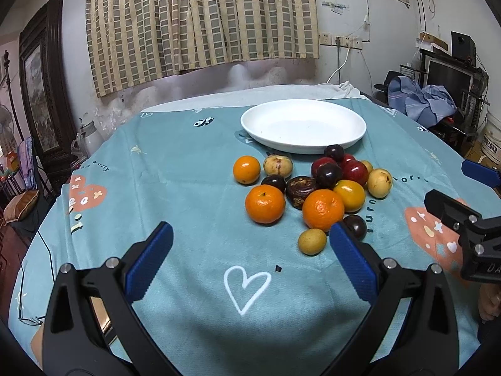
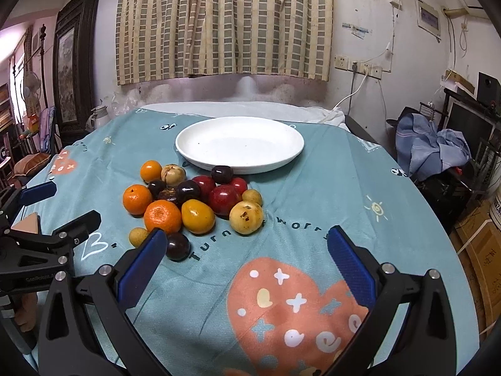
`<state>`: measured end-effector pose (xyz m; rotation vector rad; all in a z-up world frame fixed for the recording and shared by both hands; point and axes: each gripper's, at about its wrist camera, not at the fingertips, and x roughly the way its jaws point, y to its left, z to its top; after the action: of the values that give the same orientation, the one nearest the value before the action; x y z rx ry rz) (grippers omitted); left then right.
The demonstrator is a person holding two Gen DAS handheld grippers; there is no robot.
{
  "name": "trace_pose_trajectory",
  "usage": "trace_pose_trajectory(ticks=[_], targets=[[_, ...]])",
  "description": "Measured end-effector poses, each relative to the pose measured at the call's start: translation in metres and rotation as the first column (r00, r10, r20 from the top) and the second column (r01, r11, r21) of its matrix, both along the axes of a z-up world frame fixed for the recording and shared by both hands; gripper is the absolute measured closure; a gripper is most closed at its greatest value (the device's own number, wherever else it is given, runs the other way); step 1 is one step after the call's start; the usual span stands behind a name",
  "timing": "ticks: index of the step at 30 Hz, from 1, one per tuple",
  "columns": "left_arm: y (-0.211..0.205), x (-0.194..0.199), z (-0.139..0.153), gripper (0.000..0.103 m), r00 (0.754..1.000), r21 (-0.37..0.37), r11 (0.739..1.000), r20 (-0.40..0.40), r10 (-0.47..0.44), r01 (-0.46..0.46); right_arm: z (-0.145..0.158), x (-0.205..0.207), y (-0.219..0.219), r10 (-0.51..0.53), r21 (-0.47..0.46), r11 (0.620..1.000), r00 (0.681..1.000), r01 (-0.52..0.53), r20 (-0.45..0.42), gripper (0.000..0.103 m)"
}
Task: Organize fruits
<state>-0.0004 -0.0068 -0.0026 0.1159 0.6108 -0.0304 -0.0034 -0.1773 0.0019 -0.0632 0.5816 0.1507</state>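
Both sets of fingers spread wide, nothing held: left gripper point(image 1: 250, 247) and right gripper point(image 2: 247, 252) hovering low over the tabletop point(image 1: 188, 188), short of the fruit. Fruit pile point(image 1: 313, 188) heaped ahead of the left fingers and slightly toward the right-hand one; ahead and toward the left-hand finger in the right wrist view. White plate point(image 2: 239, 144) empty, just beyond the pile, one dark plum point(image 2: 221, 174) touching its rim. Small yellow fruit point(image 1: 312, 241) and dark plum point(image 1: 354, 227) right beside the left gripper's right-hand finger tip point(image 1: 341, 235). Risks, judged: round fruit packed tight, so closing on one likely nudges neighbours and sets them rolling over the soft cloth toward the edge; wide fingers may catch two at once; soft plums bruised by hard squeeze; both grippers close together, possible clash reaching for the same pile.
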Motion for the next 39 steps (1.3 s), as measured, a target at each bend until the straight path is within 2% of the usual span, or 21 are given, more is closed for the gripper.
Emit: trace_pose_trajectory(ticks=[12,39], targets=[[0.0,0.001,-0.002,0.002,1.0,0.001,1.0,-0.011,0.009,-0.009,-0.002,-0.002,0.006,0.004,-0.025,1.0,1.0,-0.004,-0.003,0.001],[0.002,0.001,-0.003,0.002,1.0,0.0,1.0,-0.014,0.012,-0.012,-0.004,0.002,-0.005,-0.035,0.008,0.999,0.999,0.035,-0.031,0.001]])
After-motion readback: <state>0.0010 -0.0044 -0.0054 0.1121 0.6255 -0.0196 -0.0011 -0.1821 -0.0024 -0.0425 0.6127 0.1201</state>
